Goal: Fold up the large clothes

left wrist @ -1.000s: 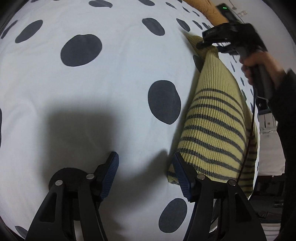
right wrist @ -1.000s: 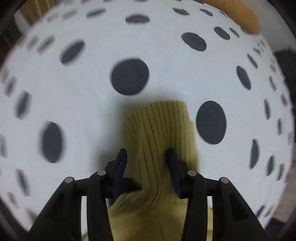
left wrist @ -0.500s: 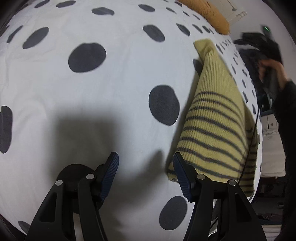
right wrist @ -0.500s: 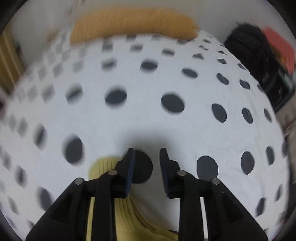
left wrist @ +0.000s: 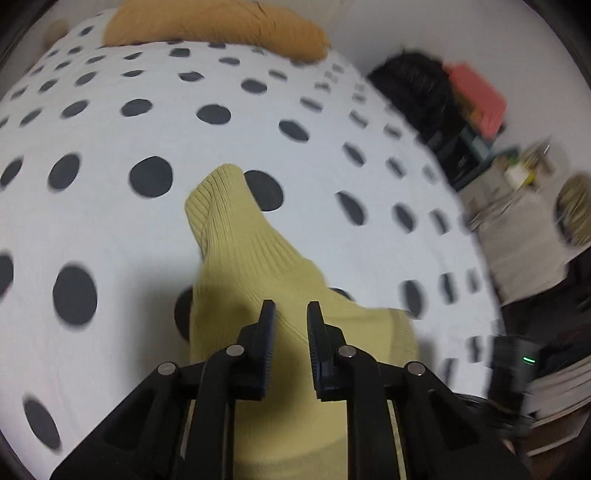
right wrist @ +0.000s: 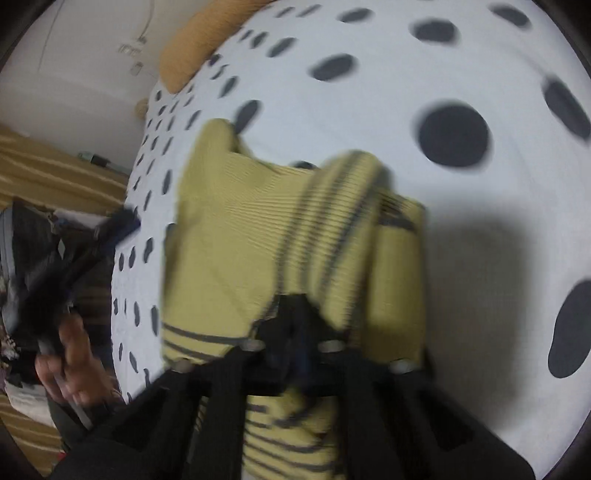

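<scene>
Yellow sweater [left wrist: 251,258] lies bunched on the polka-dot bedspread [left wrist: 110,229], ribbed cuff pointing at the orange pillow [left wrist: 218,26]; my left gripper [left wrist: 290,321] just narrowed, knit between the pads, grip unclear; my right gripper [right wrist: 291,314] is blurred, apparently pinched shut on the striped fold.

No readable text, label, brand, number or sign showing anywhere. Red box [left wrist: 476,96] beside bed looking blank from here, motion blur smearing its faces. Small green light [left wrist: 529,360] glowing on black device at right edge, carrying no lettering that can be made out.
</scene>
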Motion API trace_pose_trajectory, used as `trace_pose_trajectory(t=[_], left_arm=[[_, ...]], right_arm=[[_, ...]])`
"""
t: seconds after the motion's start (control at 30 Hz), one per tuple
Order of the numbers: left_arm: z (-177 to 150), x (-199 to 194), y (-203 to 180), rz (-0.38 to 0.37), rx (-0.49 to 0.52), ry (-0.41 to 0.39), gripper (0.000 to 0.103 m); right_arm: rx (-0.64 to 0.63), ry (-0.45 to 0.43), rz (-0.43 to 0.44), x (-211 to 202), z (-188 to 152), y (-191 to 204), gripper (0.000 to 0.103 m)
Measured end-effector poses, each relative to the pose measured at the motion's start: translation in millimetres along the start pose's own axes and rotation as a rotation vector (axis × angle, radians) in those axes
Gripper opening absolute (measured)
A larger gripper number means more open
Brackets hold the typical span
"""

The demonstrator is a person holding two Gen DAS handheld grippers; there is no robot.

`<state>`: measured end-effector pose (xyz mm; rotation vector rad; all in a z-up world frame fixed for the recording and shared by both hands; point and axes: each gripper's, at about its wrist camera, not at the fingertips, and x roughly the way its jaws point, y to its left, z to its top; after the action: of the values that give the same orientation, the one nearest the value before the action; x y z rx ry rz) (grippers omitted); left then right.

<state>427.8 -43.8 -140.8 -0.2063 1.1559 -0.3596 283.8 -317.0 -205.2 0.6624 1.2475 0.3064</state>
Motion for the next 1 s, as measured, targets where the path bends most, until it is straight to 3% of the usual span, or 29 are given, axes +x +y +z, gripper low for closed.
trace_pose_trajectory(t=[0.03,0.07,0.17,0.2,0.27,0.3,0.33,0.4,0.47,0.5,0.57,0.6,0.67,0.73,0.77,0.87,1.0], left_arm=[[12.4,26.5,1.8,0.092,0.020,0.040,0.016],[21.8,47.1,10.2,0.148,0.024,0.075,0.003],[49.8,83.6,50.5,0.306,-0.034,0.130,0.002],[61.7,77.8,61.2,0.347,-0.069,0.109,0.002],[82.6,34.3,72.2,0.528,-0.082,-0.063,0.001],[86.6,13.9,76.9,0.525,-0.096,-0.118,0.001],[87.0,-11.5,84.5,0.465,-0.134,-0.154,0.001],[74.5,-40.7,88.7,0.358,-0.156,-0.134,0.001],[36.8,-60.6,74.9,0.302,-0.114,-0.085,0.005],[8.6,-68.4,65.3,0.272,-0.091,-0.059,0.011],[-52.9,-62.4,45.7,0.203,-0.051,0.004,0.045],[-88.2,-58.4,37.2,0.171,-0.040,0.036,0.046],[-143.5,-44.3,25.7,0.191,0.001,0.102,0.046],[-189.2,-35.5,19.7,0.282,0.046,0.098,0.048],[-205.2,-29.4,21.1,0.321,0.044,0.136,0.048],[-225.7,-48.7,18.3,0.365,0.012,0.100,0.047],[-232.9,-75.8,-4.0,0.379,0.001,0.044,0.046]], right_arm=[[0.044,-0.013,0.052,-0.7,0.3,-13.6,0.000],[0.063,-0.019,0.070,-1.9,1.8,-18.6,0.000],[0.004,-0.044,0.015,-3.7,7.0,-9.3,0.000],[-0.020,-0.049,-0.005,-3.6,7.6,-4.3,0.000],[-0.035,-0.082,-0.041,-10.0,9.8,1.9,0.000],[-0.035,-0.094,-0.051,-13.9,10.2,3.7,0.000],[-0.040,-0.113,-0.054,-21.8,9.2,7.1,0.000],[-0.068,-0.139,-0.046,-34.2,2.0,17.9,0.002],[-0.097,-0.156,0.000,-49.3,-13.6,33.8,0.002],[-0.112,-0.156,0.024,-54.5,-22.9,41.2,0.002],[-0.123,-0.137,0.051,-58.1,-43.6,48.9,0.002],[-0.121,-0.116,0.068,-55.1,-52.8,50.6,0.002],[-0.123,-0.059,0.020,-41.0,-70.8,45.6,0.002],[-0.149,-0.017,-0.217,-20.2,-83.9,27.7,0.000],[-0.133,-0.007,-0.244,-16.2,-88.6,16.4,0.000],[-0.069,-0.031,-0.305,-31.9,-101.9,8.0,0.000],[-0.215,-0.100,-0.428,-50.8,-123.2,64.0,0.008]])
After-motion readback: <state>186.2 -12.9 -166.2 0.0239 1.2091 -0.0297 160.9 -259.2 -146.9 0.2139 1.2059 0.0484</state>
